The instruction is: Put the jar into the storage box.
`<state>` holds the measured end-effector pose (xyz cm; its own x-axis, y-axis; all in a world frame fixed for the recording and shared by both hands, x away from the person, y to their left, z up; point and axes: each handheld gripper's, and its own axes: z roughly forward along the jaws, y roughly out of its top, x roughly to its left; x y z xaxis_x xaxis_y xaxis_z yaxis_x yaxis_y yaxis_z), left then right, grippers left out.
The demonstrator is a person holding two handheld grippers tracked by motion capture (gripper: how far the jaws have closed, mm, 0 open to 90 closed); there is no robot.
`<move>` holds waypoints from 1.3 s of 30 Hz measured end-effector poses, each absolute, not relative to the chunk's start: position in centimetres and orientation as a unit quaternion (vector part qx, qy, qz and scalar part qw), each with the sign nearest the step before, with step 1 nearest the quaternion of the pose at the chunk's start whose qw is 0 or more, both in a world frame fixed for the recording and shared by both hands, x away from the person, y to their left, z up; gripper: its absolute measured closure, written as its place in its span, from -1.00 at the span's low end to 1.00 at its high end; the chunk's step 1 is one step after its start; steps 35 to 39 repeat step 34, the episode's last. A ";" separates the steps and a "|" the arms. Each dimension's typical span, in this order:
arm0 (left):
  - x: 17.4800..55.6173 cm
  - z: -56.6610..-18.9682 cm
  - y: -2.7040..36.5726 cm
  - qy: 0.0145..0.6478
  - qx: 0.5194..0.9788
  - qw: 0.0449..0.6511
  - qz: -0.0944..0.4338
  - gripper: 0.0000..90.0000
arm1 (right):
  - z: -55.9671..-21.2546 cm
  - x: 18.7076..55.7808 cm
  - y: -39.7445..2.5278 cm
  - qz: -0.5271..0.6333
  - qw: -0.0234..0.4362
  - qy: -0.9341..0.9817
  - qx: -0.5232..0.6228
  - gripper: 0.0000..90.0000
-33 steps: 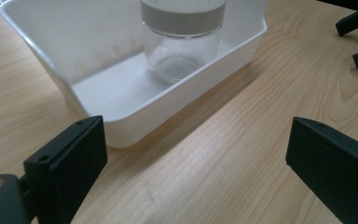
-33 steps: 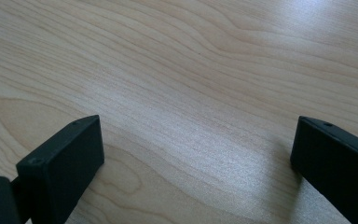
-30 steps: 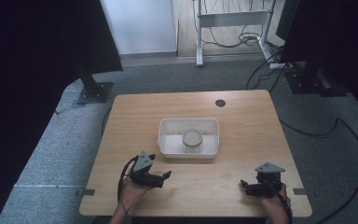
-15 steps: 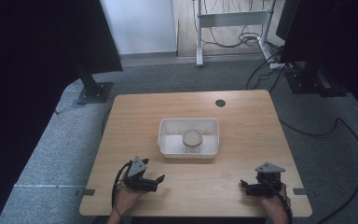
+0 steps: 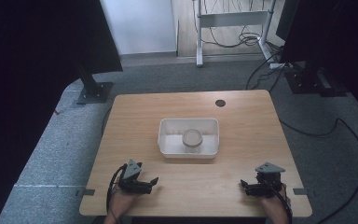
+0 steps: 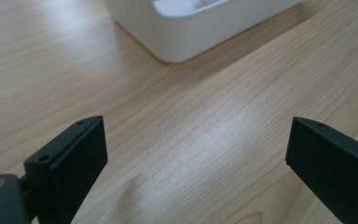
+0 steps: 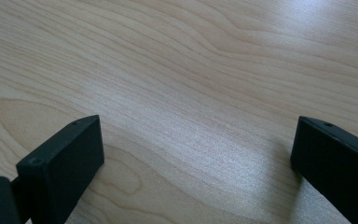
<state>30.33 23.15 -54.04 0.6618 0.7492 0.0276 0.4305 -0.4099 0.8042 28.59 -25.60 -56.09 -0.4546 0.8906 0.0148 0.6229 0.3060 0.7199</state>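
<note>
The wooden table (image 5: 242, 116) carries a white tray (image 5: 168, 140) near its middle, and a round jar (image 5: 192, 138) stands inside the tray. Nothing lies between the tray and the grippers. The left gripper (image 5: 153, 182), jaws wide apart and holding nothing, has drawn back toward the near edge since a second ago. The right gripper (image 5: 243, 186), also spread and empty, has stayed at the near right corner.
</note>
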 end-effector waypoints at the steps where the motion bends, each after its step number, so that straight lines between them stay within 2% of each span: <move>1: 30.4 -54.2 23.2 0.362 0.818 0.402 0.196 -0.89 | -56.1 28.6 -25.6 0.337 0.198 0.783 0.483 -0.95; 20: 30.7 -55.3 23.0 0.367 0.842 0.351 0.181 -0.87 | -56.1 28.6 -25.6 0.337 0.199 0.783 0.484 -0.95; 39: 31.0 -55.4 23.1 0.377 0.843 0.348 0.165 -0.89 | -56.1 28.6 -25.6 0.337 0.199 0.783 0.484 -0.95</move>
